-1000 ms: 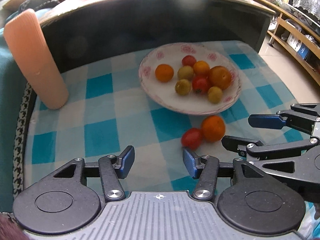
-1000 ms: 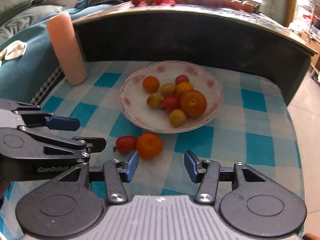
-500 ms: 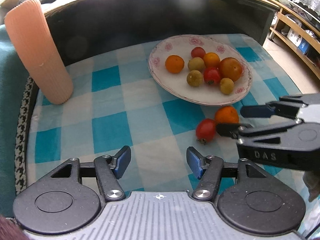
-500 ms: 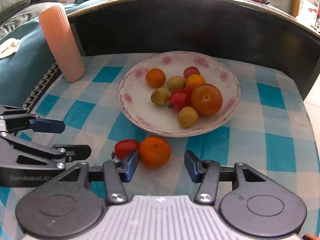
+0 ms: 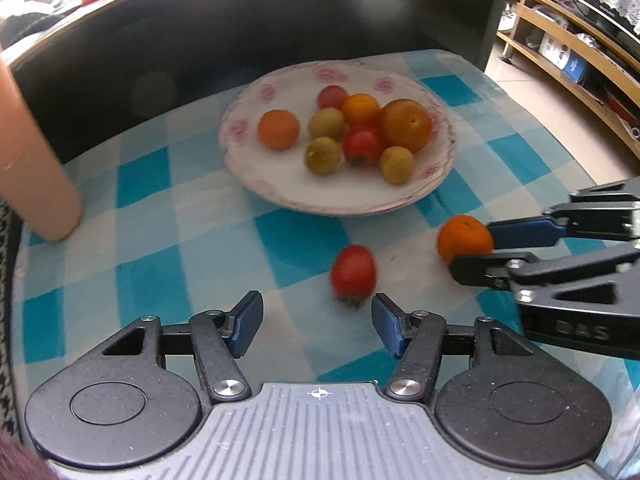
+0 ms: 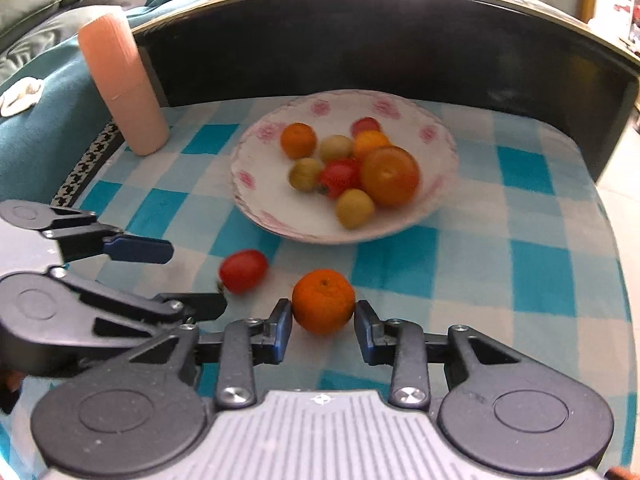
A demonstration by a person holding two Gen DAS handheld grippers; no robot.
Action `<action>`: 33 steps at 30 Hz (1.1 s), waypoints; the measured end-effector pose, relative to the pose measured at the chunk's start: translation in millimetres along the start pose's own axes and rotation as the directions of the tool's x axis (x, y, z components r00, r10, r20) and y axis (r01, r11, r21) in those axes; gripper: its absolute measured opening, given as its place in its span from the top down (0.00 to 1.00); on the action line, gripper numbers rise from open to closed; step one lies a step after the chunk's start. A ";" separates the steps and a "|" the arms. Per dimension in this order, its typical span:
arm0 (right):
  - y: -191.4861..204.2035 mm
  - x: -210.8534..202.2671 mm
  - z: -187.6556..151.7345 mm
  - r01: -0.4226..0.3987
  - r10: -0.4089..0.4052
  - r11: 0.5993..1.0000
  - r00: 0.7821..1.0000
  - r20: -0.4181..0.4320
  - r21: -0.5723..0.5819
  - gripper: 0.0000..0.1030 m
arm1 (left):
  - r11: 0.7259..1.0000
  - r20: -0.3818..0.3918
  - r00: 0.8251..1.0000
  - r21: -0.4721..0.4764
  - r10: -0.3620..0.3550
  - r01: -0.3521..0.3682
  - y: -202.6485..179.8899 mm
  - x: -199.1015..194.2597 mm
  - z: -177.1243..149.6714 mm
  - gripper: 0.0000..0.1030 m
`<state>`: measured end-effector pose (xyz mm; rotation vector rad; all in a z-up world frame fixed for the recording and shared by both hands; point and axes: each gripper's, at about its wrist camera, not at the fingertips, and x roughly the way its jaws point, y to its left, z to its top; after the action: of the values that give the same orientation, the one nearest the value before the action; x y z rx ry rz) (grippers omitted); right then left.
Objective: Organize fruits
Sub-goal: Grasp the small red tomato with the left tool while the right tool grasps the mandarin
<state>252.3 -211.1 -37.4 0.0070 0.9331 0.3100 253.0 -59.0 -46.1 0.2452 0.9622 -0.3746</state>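
Far left: ribbed pink cylinder [image 6: 124, 84] stands upright at the cloth's edge, beside the dark wall [image 6: 360, 52] that runs along the back. Teal fabric [image 6: 36, 136] lies past the cloth on that side.

Blue-and-white checked tablecloth [image 5: 160, 240] covers the surface.

Left gripper [image 5: 316, 320]: jaws wide, nothing between them. Red tomato [image 5: 353, 271] lies on the cloth just ahead of the fingertips, nearer the right-hand pad, not touched. In the right wrist view the same gripper [image 6: 192, 276] comes in from the left, tomato [image 6: 243, 271] just off its lower finger.

Centre, further back: floral plate [image 5: 256, 168] on the cloth, holding eight fruits — a big orange one, two small orange, two red, three yellow-green — bunched toward its right half. Edges somewhat blurred.

Right of the tomato, apart from it and near the plate's front rim: small orange [image 5: 464, 238] sitting on the cloth.

Right gripper [image 6: 323, 326]: jaws set narrow around that orange [image 6: 323, 300], one pad close on each side. Contact looks close or light; cannot tell whether the grip is firm. Fruit appears to rest on the cloth.

Far right: wooden shelving [image 5: 568, 52] over a tiled floor.
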 end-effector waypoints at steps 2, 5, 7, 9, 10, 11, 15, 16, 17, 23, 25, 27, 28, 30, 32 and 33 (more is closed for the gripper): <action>-5.8 -5.3 -2.3 0.004 -0.004 1.000 1.000 0.002 0.010 0.55 | 1.000 0.001 1.000 -0.006 -0.006 0.006 -2.2 5.1 2.3 0.38; -11.3 -9.9 -5.8 0.007 -0.007 1.000 1.000 0.000 0.009 0.55 | 1.000 0.014 1.000 -0.016 -0.003 0.003 -5.3 10.5 6.5 0.40; -11.2 -11.2 -8.5 0.008 -0.008 1.000 1.000 0.000 -0.008 0.55 | 1.000 0.025 1.000 -0.027 -0.002 0.003 -7.0 12.0 8.6 0.44; -9.4 -11.9 -10.4 0.014 -0.014 0.999 1.000 0.004 -0.031 0.55 | 1.000 0.031 1.000 -0.023 0.000 0.000 -9.8 11.7 9.0 0.49; -8.7 -12.0 -11.0 0.015 -0.015 0.999 1.000 0.006 -0.040 0.55 | 1.000 0.033 0.999 -0.018 0.002 -0.001 -11.6 10.9 8.3 0.52; -8.1 -11.8 -11.4 0.015 -0.014 0.999 1.000 0.005 -0.052 0.54 | 1.000 0.035 0.999 -0.012 0.008 -0.008 -13.8 10.7 7.8 0.55; -7.2 -7.0 -13.4 0.003 -0.003 0.998 1.000 -0.010 -0.055 0.54 | 1.000 0.040 0.999 0.000 0.014 -0.014 -17.6 9.8 6.5 0.64; -6.0 -5.5 -14.1 0.006 -0.007 0.998 1.000 -0.014 -0.060 0.54 | 1.000 0.041 0.999 0.001 0.016 -0.016 -18.2 9.9 7.0 0.67; -4.8 -3.8 -14.8 0.008 -0.009 0.998 1.000 -0.014 -0.066 0.53 | 1.000 0.041 0.999 0.003 0.018 -0.018 -18.7 9.9 7.2 0.67; -5.7 1.5 -14.6 0.008 -0.008 0.998 1.000 -0.010 -0.064 0.51 | 1.000 0.040 0.999 0.010 0.011 -0.011 -17.5 9.2 5.8 0.67; -5.8 0.8 -15.5 0.010 -0.010 0.998 1.000 -0.008 -0.062 0.51 | 1.000 0.040 0.999 0.014 0.010 -0.011 -17.9 9.1 5.2 0.67; -3.6 -0.2 -17.2 0.017 -0.018 0.998 1.000 -0.012 -0.068 0.51 | 1.000 0.041 0.999 0.020 0.011 -0.012 -18.9 8.2 4.1 0.67; -2.2 -1.4 -18.2 0.019 -0.020 0.997 1.000 -0.014 -0.073 0.53 | 1.000 0.041 0.999 0.024 0.012 -0.013 -19.5 8.1 3.4 0.67; -0.4 -3.1 -19.8 0.025 -0.026 0.996 1.000 -0.016 -0.081 0.53 | 0.999 0.042 0.999 0.030 0.016 -0.017 -20.6 8.0 2.4 0.67; -1.0 -5.2 -20.6 0.026 -0.027 0.997 0.999 -0.019 -0.076 0.54 | 1.000 0.037 0.999 0.018 0.017 -0.017 -20.0 7.6 1.6 0.67; -1.7 -6.0 -20.7 0.025 -0.026 0.997 0.999 -0.021 -0.071 0.54 | 1.000 0.033 0.999 0.010 0.017 -0.017 -19.6 7.3 1.3 0.67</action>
<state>233.0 -217.0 -45.3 -0.0728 0.9426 0.3198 249.6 -78.8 -52.2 0.2555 0.9251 -0.3669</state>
